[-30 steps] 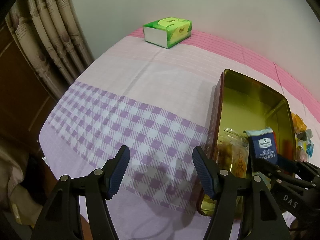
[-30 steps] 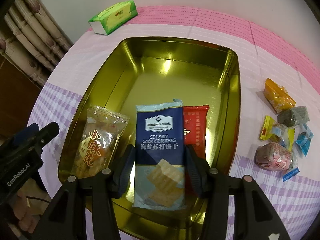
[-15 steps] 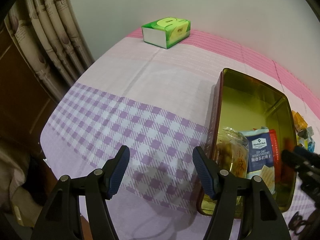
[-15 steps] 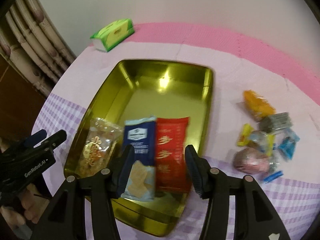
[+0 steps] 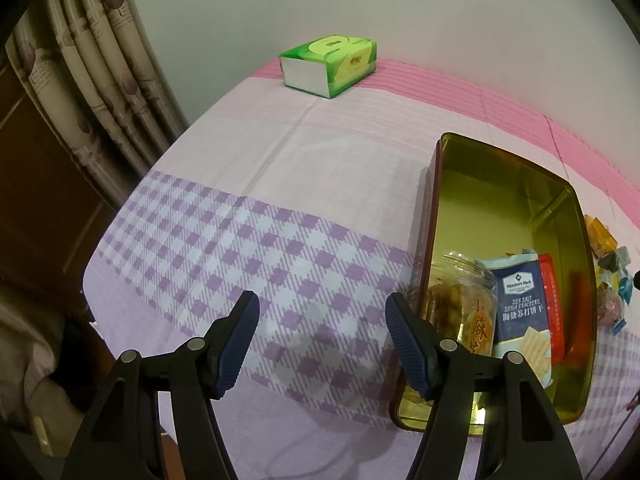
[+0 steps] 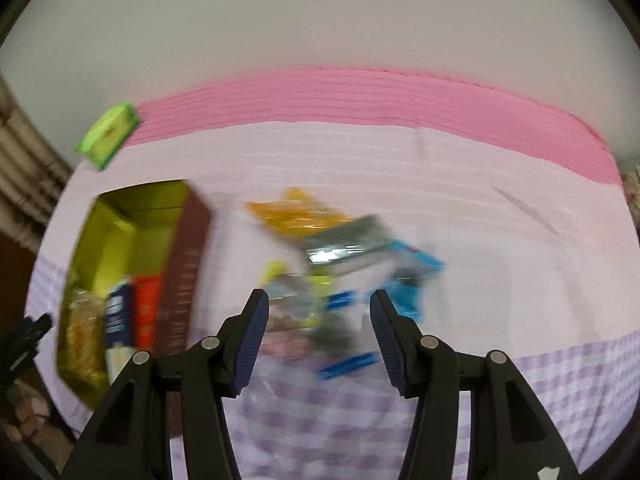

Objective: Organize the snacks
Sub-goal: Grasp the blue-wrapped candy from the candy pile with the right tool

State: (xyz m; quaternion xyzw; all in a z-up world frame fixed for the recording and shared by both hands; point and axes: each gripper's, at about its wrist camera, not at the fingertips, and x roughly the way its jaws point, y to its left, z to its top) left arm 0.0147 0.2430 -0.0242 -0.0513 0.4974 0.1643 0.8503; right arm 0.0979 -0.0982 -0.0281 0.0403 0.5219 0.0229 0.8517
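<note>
Left wrist view: the left gripper (image 5: 320,332) hovers over the purple-checked cloth on the surface (image 5: 248,248), fingers spread wide, nothing between them.
Gold tin (image 5: 500,184): just right of that gripper, open, sitting on the cloth.
Inside the tin: a clear bag of fried snacks (image 5: 464,312), a blue soda-cracker packet (image 5: 520,304) and a red packet (image 5: 550,292) side by side at the near end.
Far edge: a green tissue box (image 5: 330,65) near the wall, well apart from the tin.
Right wrist view: blurred! The right gripper (image 6: 318,330) is above the loose pile of wrapped snacks (image 6: 340,256), fingers moderately apart and gripping nothing.
Pile: an orange packet (image 6: 296,214), a grey one (image 6: 348,242) and blue wrappers (image 6: 412,276), right of the tin (image 6: 120,216) on the pink cloth.
Tin from here: the three packets show at its near end.
</note>
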